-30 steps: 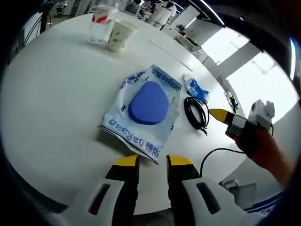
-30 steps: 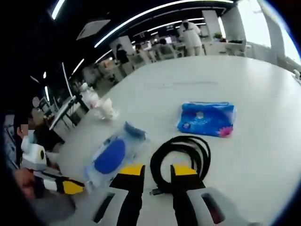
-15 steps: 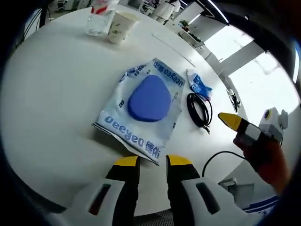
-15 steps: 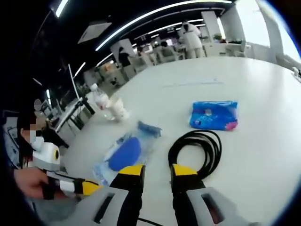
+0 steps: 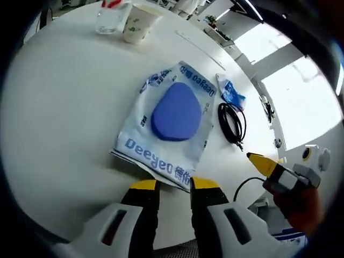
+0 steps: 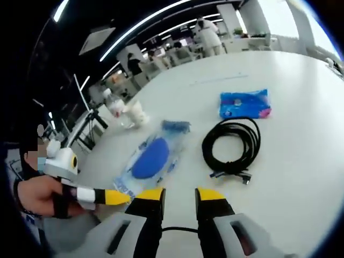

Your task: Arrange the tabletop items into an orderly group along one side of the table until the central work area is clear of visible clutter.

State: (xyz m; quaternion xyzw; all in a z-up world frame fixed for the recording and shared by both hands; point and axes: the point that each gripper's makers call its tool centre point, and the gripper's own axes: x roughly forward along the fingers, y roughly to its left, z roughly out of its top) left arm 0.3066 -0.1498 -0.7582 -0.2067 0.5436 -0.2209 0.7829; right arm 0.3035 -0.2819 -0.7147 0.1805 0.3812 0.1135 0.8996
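- In the left gripper view, the left tongs [image 5: 173,185] sit nearest, their two yellow-tipped jaws parted with a gap between them and nothing held; the tips lie at the near edge of one clear plastic packet printed with blue lettering [image 5: 171,123].
- That packet lies flat on the round white table [image 5: 64,107] and holds one blue rounded pad [image 5: 177,112], roughly egg-shaped.
- Off to one side of the packet, the right tongs [image 5: 258,160] come into this view — a yellow tip in a person's hand [image 5: 301,201], just off the table's edge; I cannot tell from here how their jaws stand.
- Just beside the packet, apart from it, lies one coiled black cable [image 5: 232,122]; beyond the coil, one small blue plastic pack [image 5: 231,95].
- Farthest off, at the far rim of the table, stand two cups close together: one clear glass with red on it [image 5: 110,16] and one white paper cup [image 5: 138,22].
- In the right gripper view the right tongs' own two yellow-tipped jaws stand parted and empty above the table, with the cable, the blue pack and the packet ahead of them — all well apart from one another.
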